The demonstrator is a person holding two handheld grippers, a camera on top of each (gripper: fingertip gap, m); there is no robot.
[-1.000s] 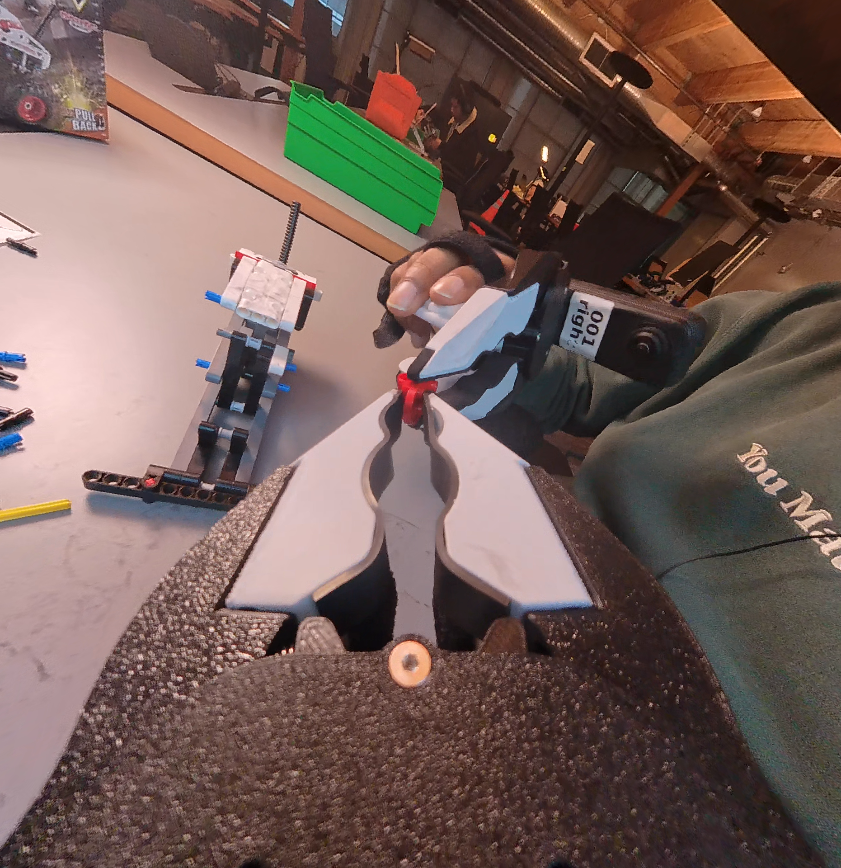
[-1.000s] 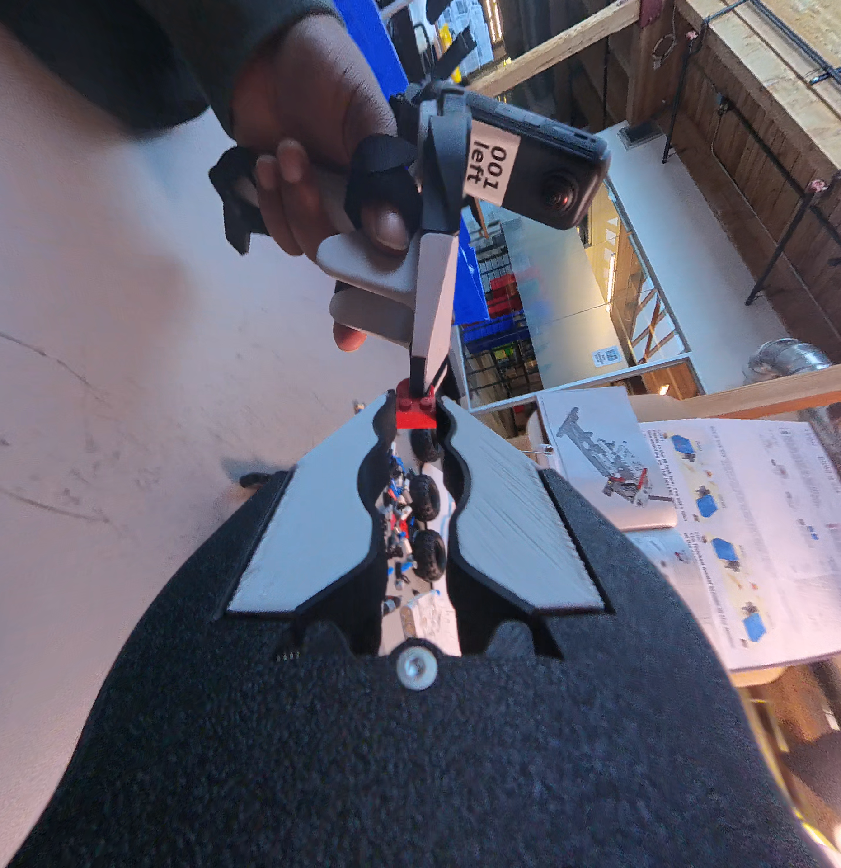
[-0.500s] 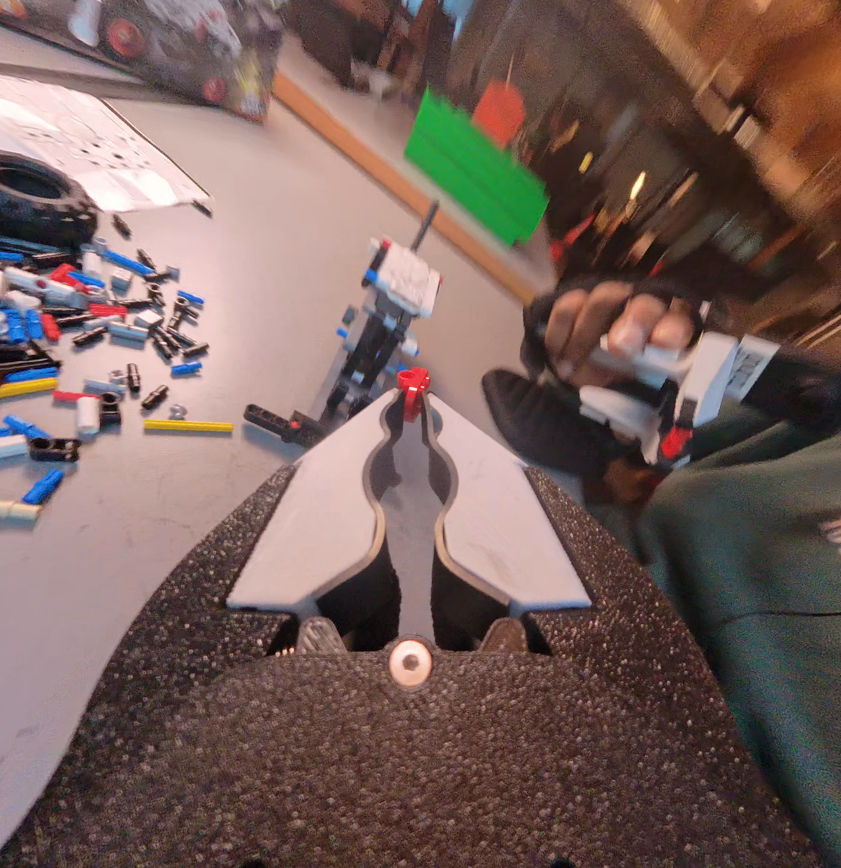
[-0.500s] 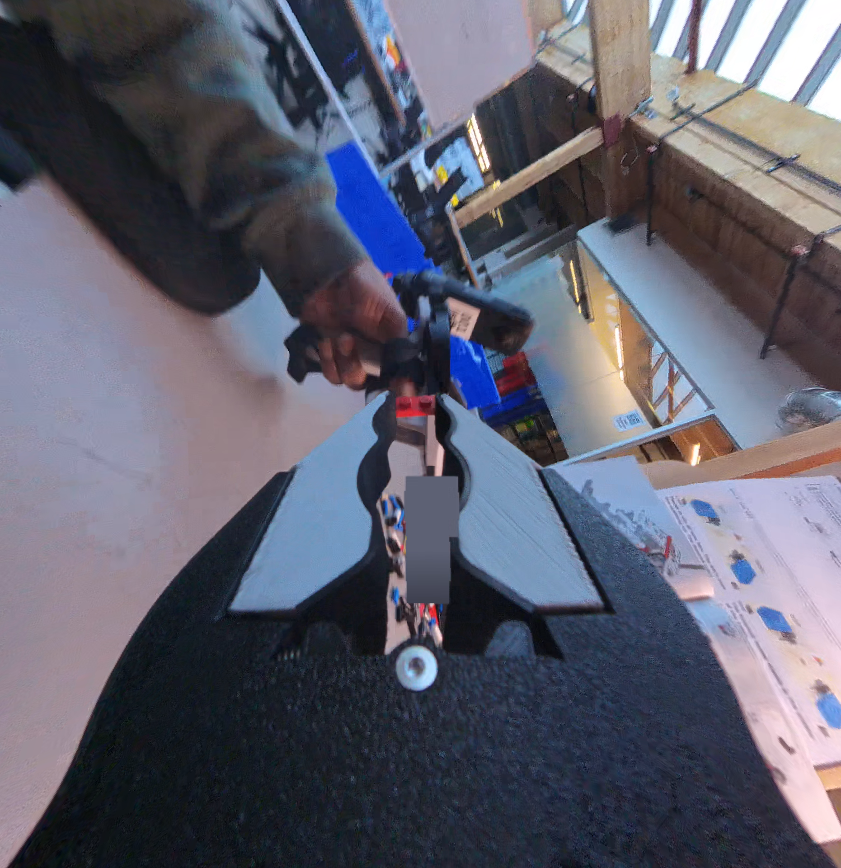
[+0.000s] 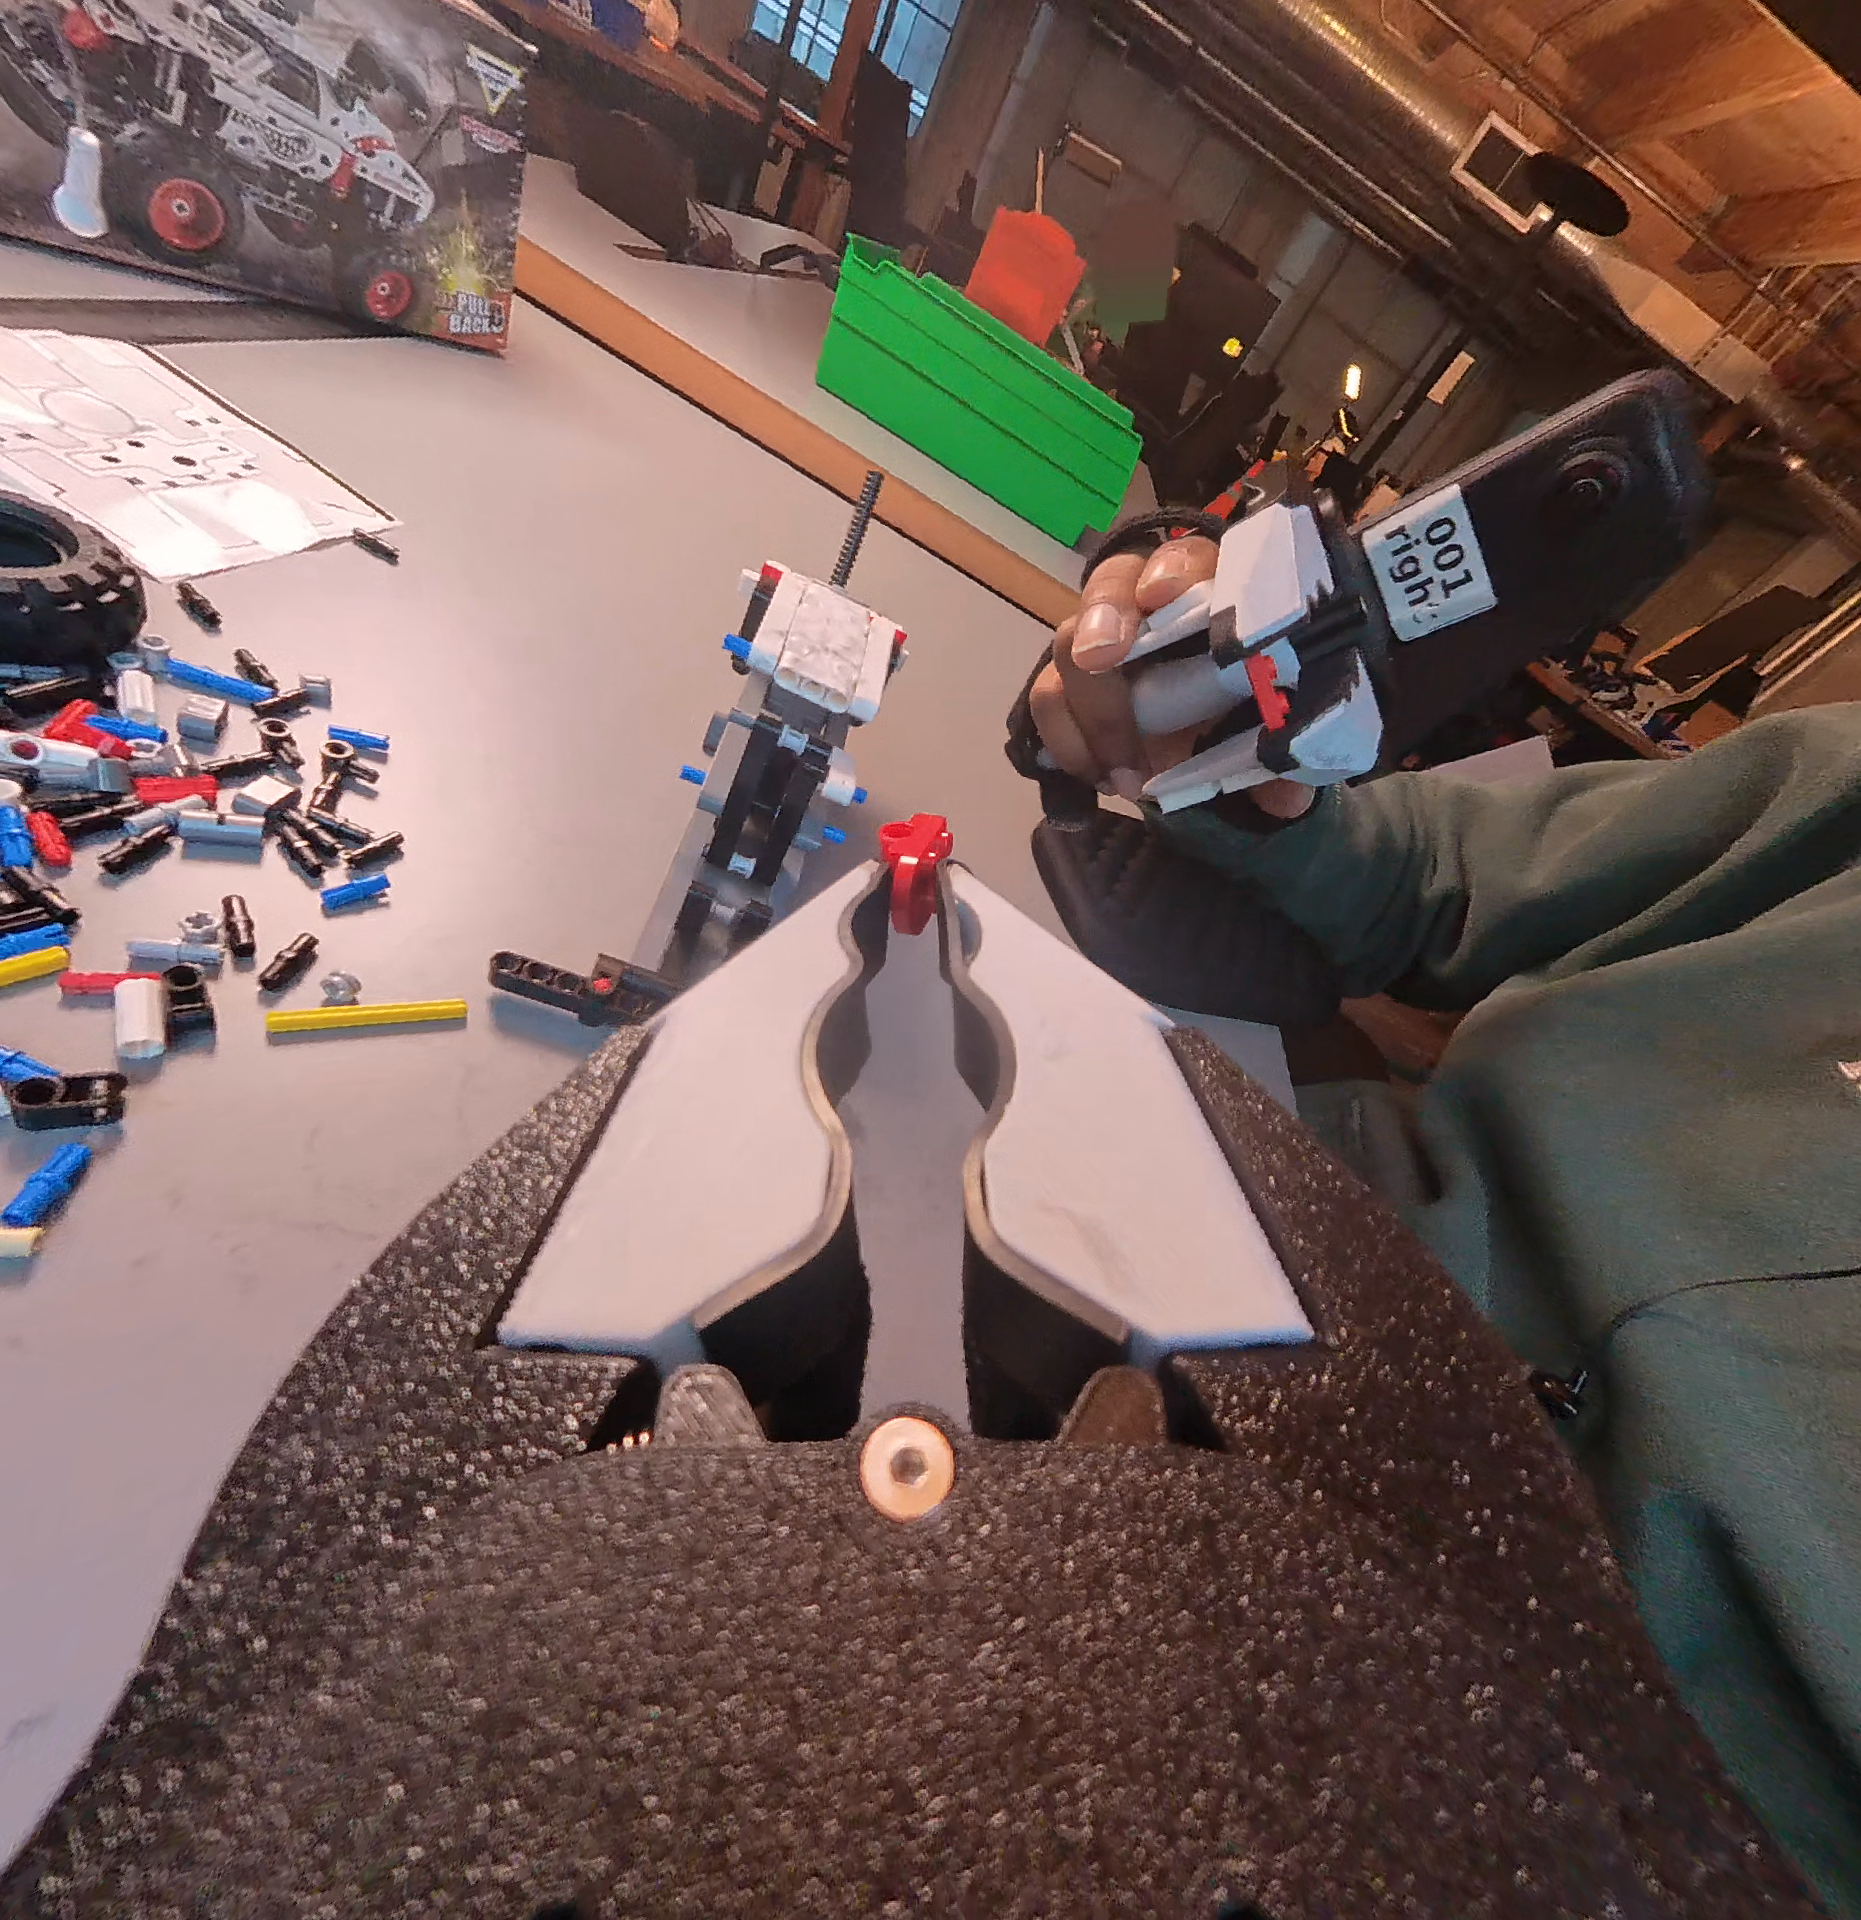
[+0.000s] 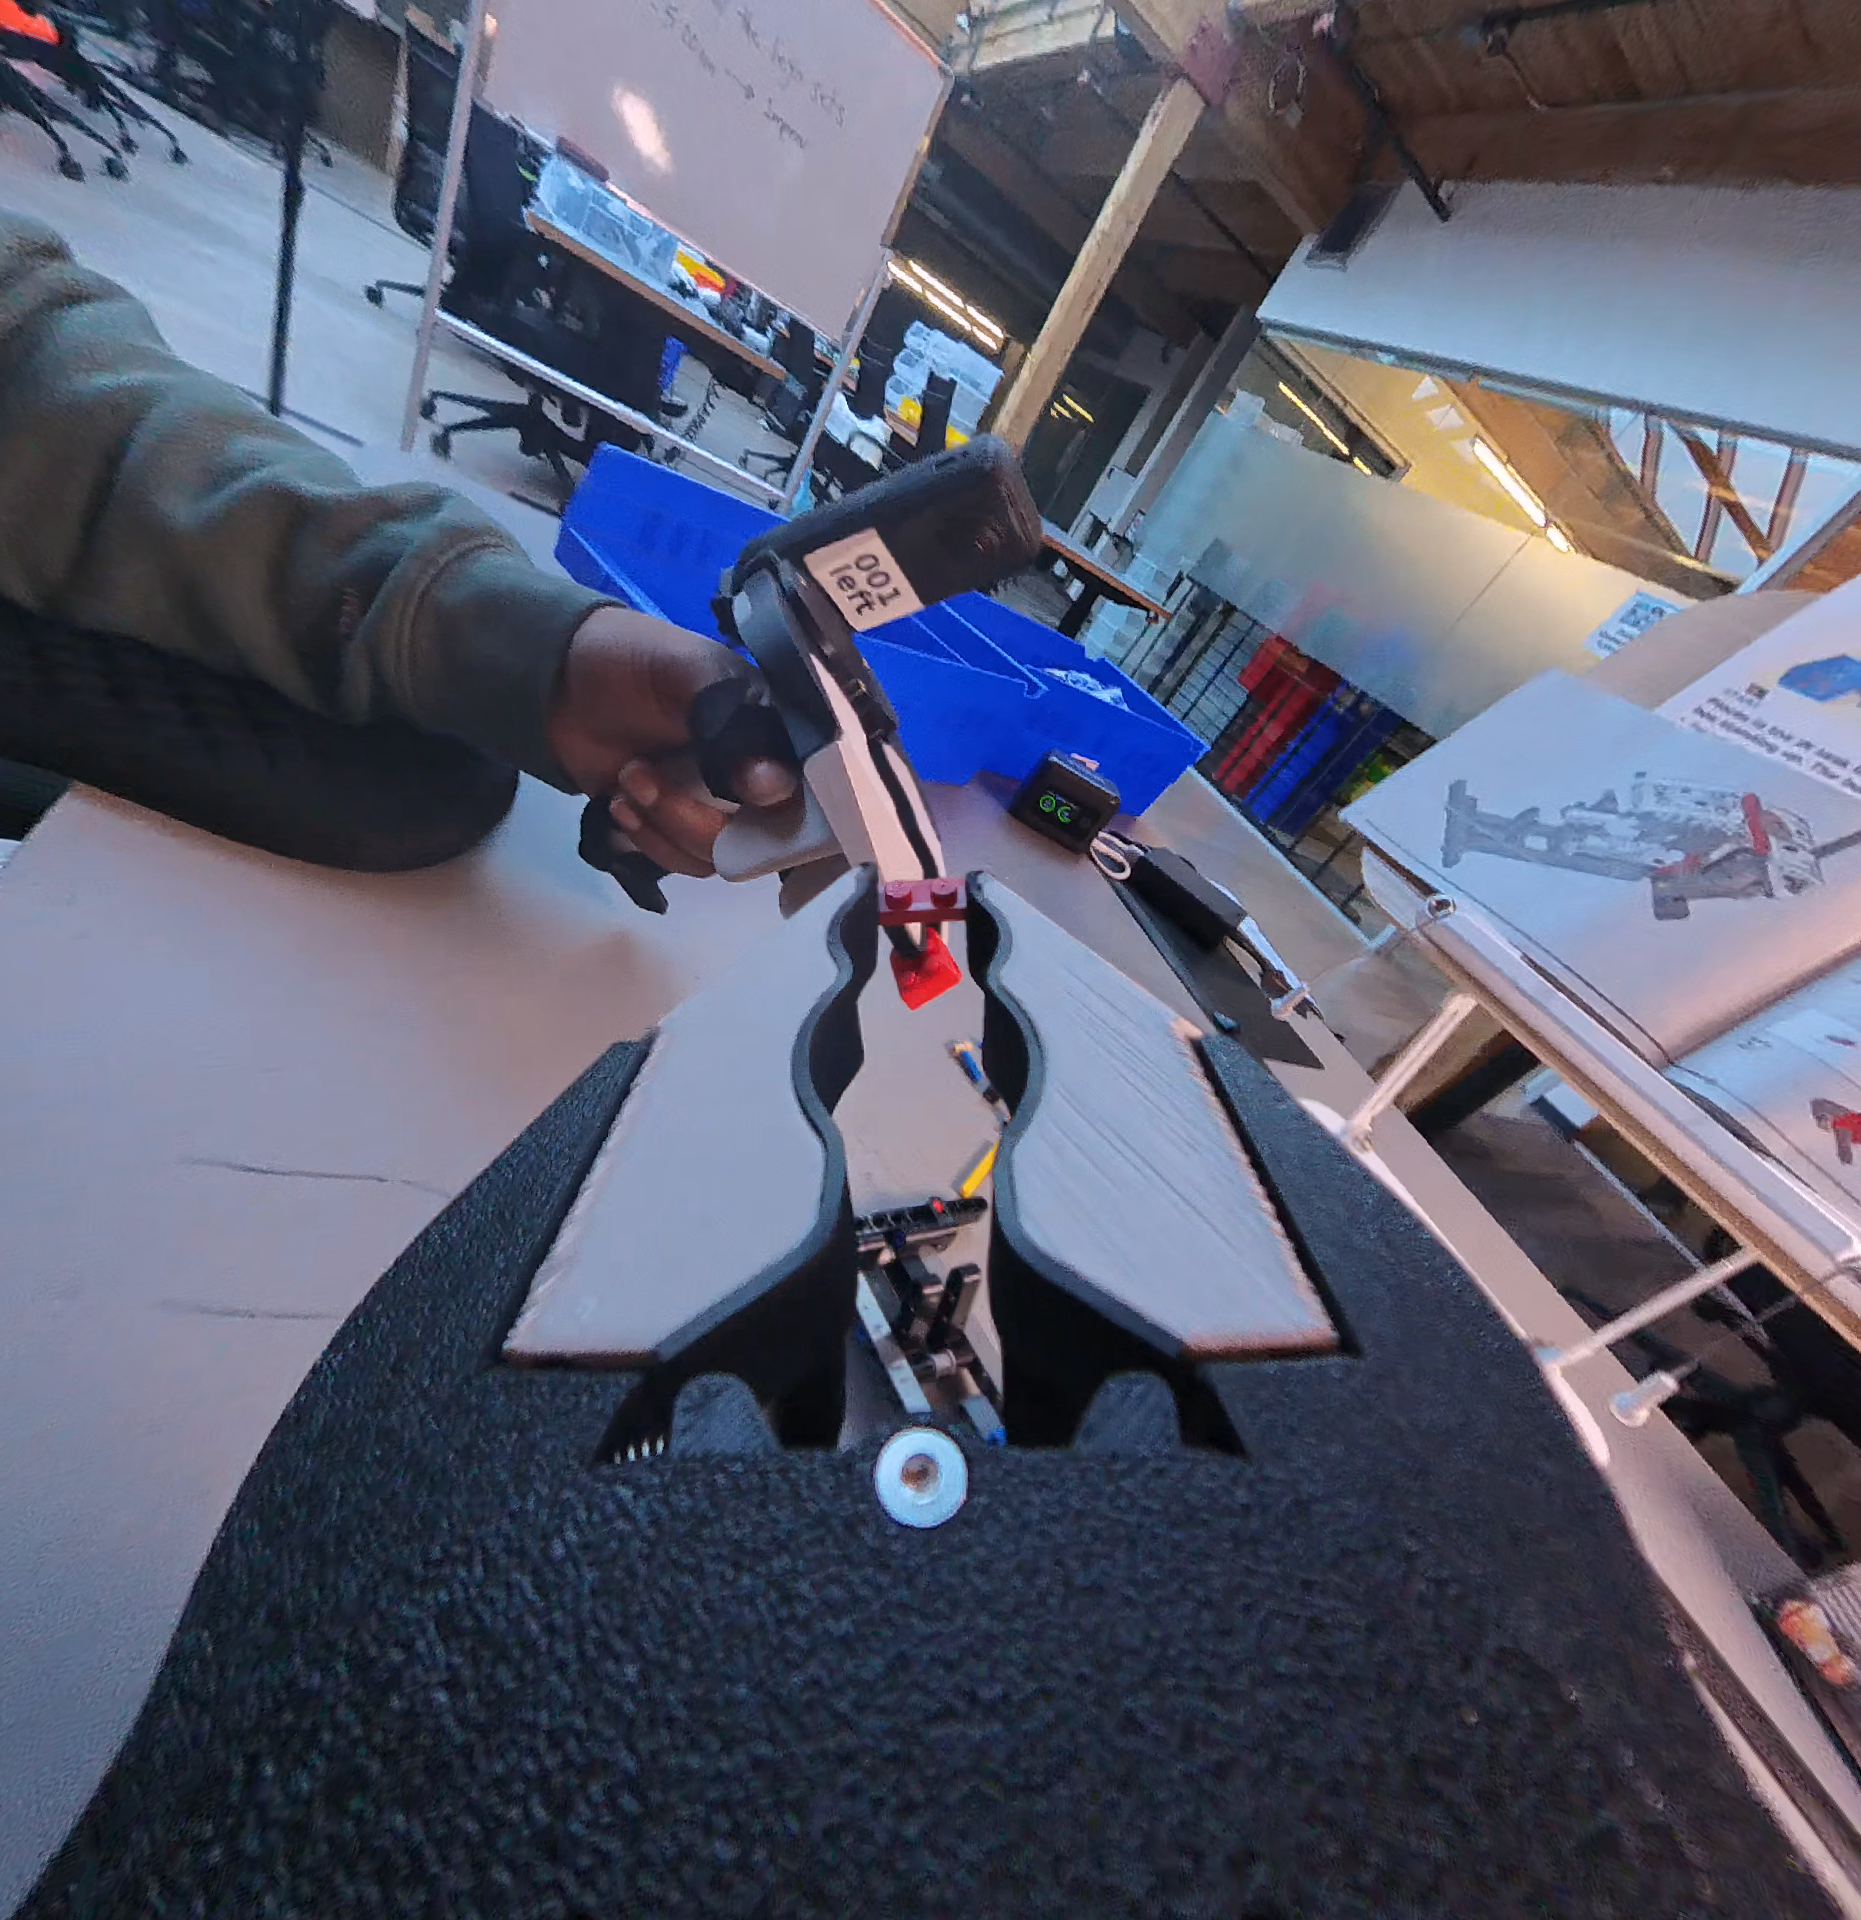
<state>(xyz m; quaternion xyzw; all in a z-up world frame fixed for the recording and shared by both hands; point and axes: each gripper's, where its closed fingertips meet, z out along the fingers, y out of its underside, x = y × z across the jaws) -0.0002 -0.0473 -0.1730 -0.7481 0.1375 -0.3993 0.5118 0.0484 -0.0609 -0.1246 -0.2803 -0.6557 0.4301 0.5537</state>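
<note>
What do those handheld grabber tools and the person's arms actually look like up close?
Each gripper has two pale grey fingers with wavy black-edged inner sides, set in a rough, speckled black body with a silver screw. On top sits a black camera bearing a white label. Black straps wrap the handles. The person wears a dark green sweatshirt with long sleeves.

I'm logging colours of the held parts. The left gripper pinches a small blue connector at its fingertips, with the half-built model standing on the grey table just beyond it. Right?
Not quite. The connector pinched by the left gripper is red, not blue, as the left wrist view shows. The rest holds: the half-built model stands on the grey table just beyond.
</note>
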